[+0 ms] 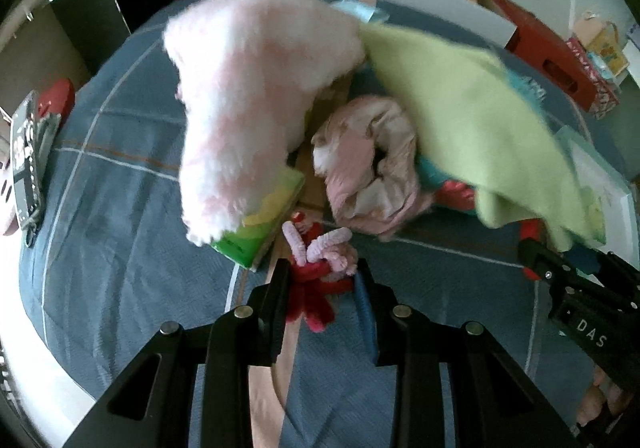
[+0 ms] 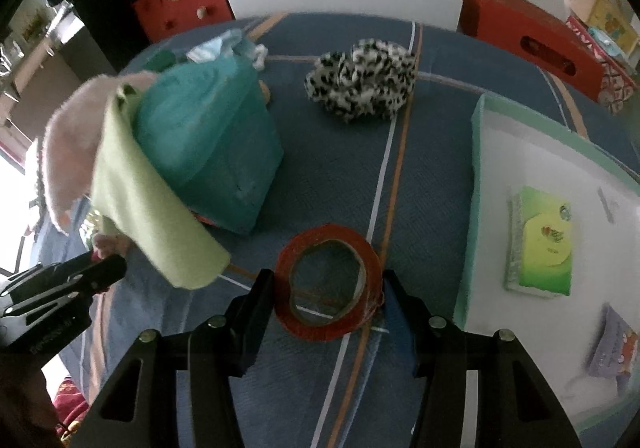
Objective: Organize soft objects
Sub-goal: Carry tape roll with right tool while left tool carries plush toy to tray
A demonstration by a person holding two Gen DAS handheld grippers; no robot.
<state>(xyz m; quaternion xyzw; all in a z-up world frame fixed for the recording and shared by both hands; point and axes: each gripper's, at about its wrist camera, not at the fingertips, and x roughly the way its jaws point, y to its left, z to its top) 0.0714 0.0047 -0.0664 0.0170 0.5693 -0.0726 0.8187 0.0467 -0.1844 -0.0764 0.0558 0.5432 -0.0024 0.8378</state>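
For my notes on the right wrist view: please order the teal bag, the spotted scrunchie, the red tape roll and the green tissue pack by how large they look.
1. teal bag
2. spotted scrunchie and red tape roll: they look alike, and the tape is nearer the camera, so I do not rank them
3. green tissue pack

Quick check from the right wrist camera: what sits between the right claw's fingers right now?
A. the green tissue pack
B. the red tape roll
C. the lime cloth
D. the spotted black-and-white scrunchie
B: the red tape roll lies on the blue bedspread with the right claw straddling it, a finger at each side.
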